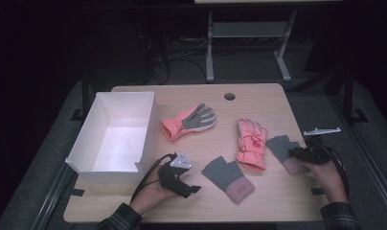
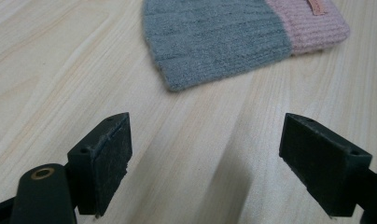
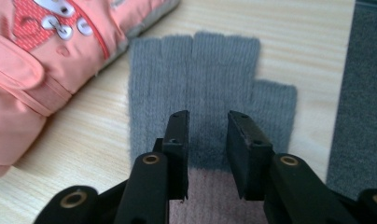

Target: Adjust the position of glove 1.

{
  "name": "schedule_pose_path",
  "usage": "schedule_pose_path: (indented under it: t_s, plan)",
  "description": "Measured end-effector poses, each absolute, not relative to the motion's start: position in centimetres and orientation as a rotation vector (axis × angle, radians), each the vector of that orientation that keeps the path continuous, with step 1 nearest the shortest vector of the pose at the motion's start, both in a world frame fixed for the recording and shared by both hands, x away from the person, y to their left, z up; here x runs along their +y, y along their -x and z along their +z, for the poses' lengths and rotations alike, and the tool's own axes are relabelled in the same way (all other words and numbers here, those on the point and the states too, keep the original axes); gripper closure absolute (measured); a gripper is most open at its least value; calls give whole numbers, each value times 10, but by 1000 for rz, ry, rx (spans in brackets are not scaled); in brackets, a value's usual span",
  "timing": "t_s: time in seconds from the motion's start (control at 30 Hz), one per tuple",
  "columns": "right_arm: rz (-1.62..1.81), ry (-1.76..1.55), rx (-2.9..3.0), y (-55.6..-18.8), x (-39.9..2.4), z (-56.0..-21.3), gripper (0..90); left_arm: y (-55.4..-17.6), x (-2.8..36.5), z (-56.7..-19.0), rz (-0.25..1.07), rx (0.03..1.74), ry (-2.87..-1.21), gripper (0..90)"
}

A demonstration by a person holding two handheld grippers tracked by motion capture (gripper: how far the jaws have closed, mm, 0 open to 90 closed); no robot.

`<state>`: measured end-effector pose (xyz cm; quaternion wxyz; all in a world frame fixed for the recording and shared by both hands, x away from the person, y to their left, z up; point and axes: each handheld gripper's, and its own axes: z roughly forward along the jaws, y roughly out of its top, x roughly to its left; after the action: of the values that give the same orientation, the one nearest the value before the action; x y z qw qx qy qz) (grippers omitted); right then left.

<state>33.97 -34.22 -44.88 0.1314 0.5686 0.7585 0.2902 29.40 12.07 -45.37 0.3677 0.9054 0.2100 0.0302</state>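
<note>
A grey fingerless glove (image 1: 279,145) with a pink cuff lies flat at the table's right edge. My right gripper (image 1: 293,153) hovers low over its palm, jaws a narrow gap apart; the knit (image 3: 200,70) shows flat between them, around the gripper (image 3: 208,116). Its twin, a second grey fingerless glove (image 1: 227,178), lies front centre. My left gripper (image 1: 194,189) sits just left of it, wide open over bare wood, and in the left gripper view the glove (image 2: 214,42) lies ahead of the gripper (image 2: 207,126). A pink ski glove (image 1: 251,141) (image 3: 37,56) lies between the two.
A white open box (image 1: 81,143) stands at the table's left side. A pink glove with a grey palm (image 1: 187,122) lies behind centre. A cable hole (image 1: 229,96) is near the far edge. Dark carpet (image 3: 364,93) borders the table's right edge.
</note>
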Motion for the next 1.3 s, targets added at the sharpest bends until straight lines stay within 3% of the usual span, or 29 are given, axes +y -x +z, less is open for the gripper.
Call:
schedule_pose_path:
  t_s: [0.13, 0.47, 0.93, 1.3]
  plan:
    - [823, -1665, 2196, -340, -341, -453, 673, -293, 121, -454, 78, 546, -2320, 165]
    - [808, -1643, 2186, -338, -338, -460, 853, -293, 119, -456, 77, 550, -2329, 165]
    - [876, -1632, 2178, -333, -344, -451, 863, -295, 119, -457, 61, 550, -2322, 165]
    - [984, -1602, 2129, -321, -347, -420, 863, -296, 121, -455, 43, 571, -2302, 166]
